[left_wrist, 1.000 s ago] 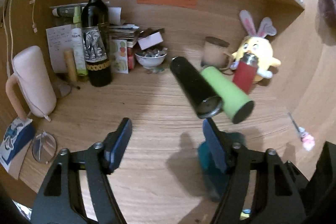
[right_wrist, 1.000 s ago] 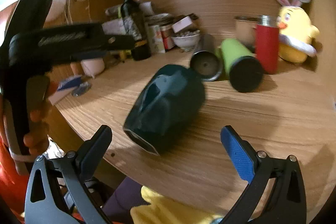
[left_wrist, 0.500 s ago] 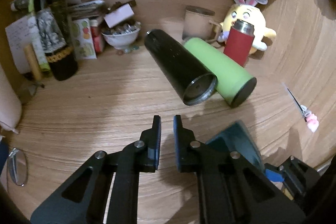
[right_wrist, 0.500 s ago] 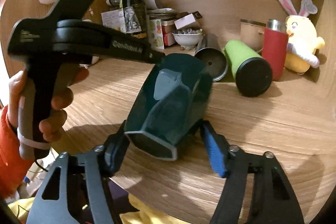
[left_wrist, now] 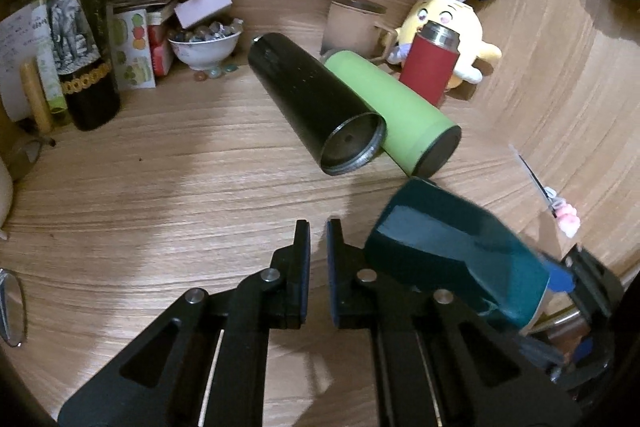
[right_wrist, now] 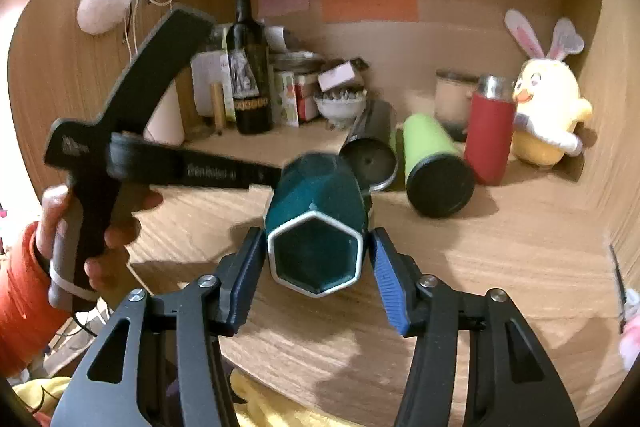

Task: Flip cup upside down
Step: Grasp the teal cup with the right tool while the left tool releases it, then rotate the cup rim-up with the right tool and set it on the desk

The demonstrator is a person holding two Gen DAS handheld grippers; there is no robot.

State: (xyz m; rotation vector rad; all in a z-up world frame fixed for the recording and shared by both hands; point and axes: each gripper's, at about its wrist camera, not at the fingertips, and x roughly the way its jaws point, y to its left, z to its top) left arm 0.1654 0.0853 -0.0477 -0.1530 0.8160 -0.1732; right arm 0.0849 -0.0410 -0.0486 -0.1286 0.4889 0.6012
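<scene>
The teal cup [right_wrist: 316,223] lies on its side near the front edge of the wooden desk [right_wrist: 500,259], its white-rimmed hexagonal mouth turned toward the right gripper [right_wrist: 316,267]. That gripper's blue pads [right_wrist: 386,277] sit on either side of the cup near the rim; the left pad presses against the wall, while a thin gap seems to show at the right pad, so the hold looks snug but perhaps not fully clamped. The left gripper [left_wrist: 318,267] hovers just beside the cup's closed end with its fingers drawn nearly together and nothing between them. The cup has flat facets and a glossy glaze, which suggests ceramic: stiff, fairly heavy for its size, slippery under the pads and likely to chip if it drops on the desk. The flat faces are the best place to grip, one pad on each of two opposite facets a little behind the rim, where the pads can seat squarely and not slide off an edge. Turning it mouth-down would probably need a firm squeeze before lifting and a gentle setting-down on the rim. A black tumbler [left_wrist: 316,103] and a green tumbler [left_wrist: 394,115] lie on their sides close behind, so the turn should stay toward the front of the desk.
</scene>
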